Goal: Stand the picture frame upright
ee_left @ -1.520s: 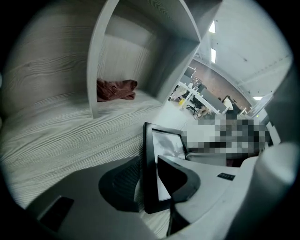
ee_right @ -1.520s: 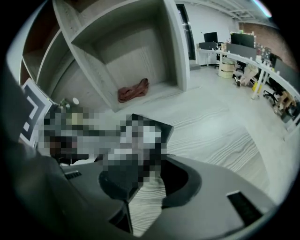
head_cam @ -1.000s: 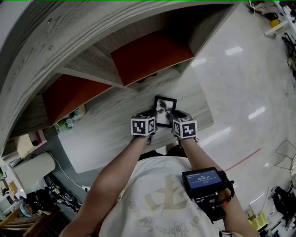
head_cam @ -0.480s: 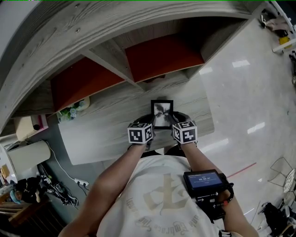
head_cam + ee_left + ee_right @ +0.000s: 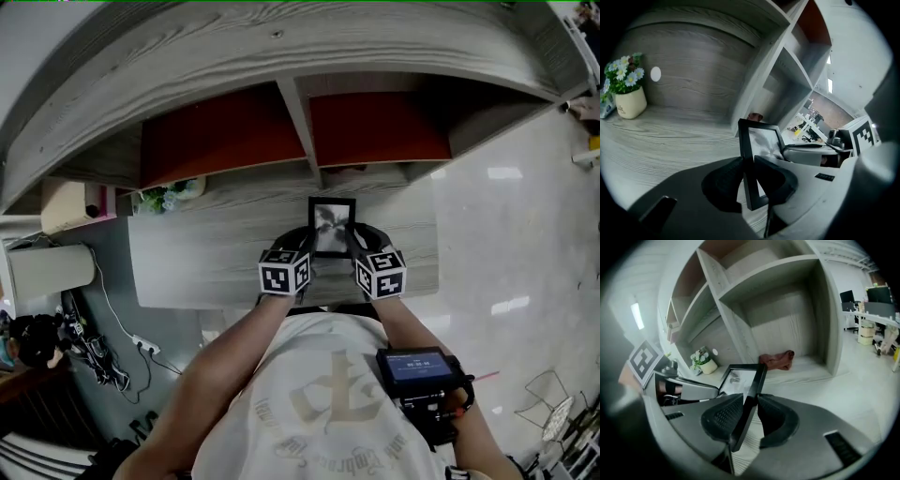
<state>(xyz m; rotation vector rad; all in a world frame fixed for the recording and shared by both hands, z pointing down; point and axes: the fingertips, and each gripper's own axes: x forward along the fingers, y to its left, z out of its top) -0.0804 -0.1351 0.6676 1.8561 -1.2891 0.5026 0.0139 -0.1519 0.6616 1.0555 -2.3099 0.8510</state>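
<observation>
A black picture frame (image 5: 332, 226) with a grey print is gripped from both sides over the grey desk (image 5: 206, 253). My left gripper (image 5: 311, 247) is shut on its left edge (image 5: 746, 159), and its jaws have closed a little further on that edge within the last second. My right gripper (image 5: 355, 247) is shut on its right edge (image 5: 749, 394). Seen from the left gripper view, the frame (image 5: 761, 138) stands nearly upright with its top toward the shelves. Whether its lower edge touches the desk I cannot tell.
Behind the frame rise shelf compartments with red back panels (image 5: 375, 127). A small pot of flowers (image 5: 169, 195) (image 5: 626, 93) stands at the desk's back left. A reddish cloth (image 5: 777, 359) lies in the compartment just past the frame. The desk's front edge runs under my wrists.
Both grippers have kept their hold and the frame has tipped up between them. It now sits square to the desk edge, and the head view has swung round.
</observation>
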